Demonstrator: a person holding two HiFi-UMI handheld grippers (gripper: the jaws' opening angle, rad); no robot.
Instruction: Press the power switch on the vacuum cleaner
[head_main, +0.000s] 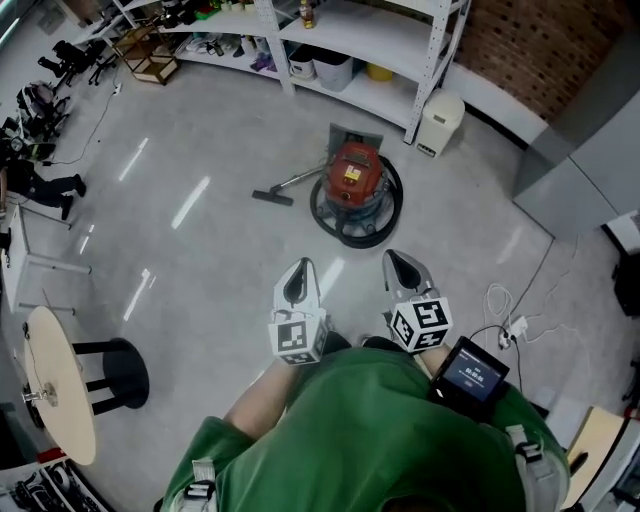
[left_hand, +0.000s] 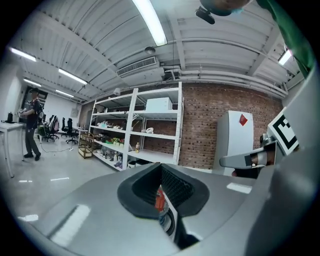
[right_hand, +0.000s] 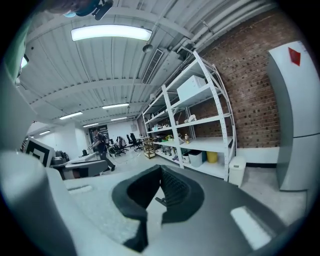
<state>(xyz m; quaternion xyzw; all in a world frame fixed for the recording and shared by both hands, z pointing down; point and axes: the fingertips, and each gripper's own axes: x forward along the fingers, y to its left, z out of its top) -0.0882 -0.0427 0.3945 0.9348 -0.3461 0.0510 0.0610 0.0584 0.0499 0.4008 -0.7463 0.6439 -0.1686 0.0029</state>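
A red vacuum cleaner (head_main: 352, 182) on a black round base stands on the grey floor, well ahead of me. Its wand and floor nozzle (head_main: 272, 197) stretch out to the left. Both grippers are held close to my body and point toward it, still far short of it. My left gripper (head_main: 300, 266) is shut with nothing in it; in the left gripper view a strip of the red vacuum cleaner (left_hand: 159, 201) shows through the slit under its tips (left_hand: 161, 166). My right gripper (head_main: 393, 259) is shut and empty too (right_hand: 161, 169).
White metal shelving (head_main: 340, 40) with boxes runs along the back, in front of a brick wall. A small white bin (head_main: 440, 122) stands by its right post. A round table (head_main: 60, 385) and a black stool (head_main: 115, 372) are at my left. A cable with a power strip (head_main: 510, 325) lies at the right. A person (left_hand: 31, 125) stands far off.
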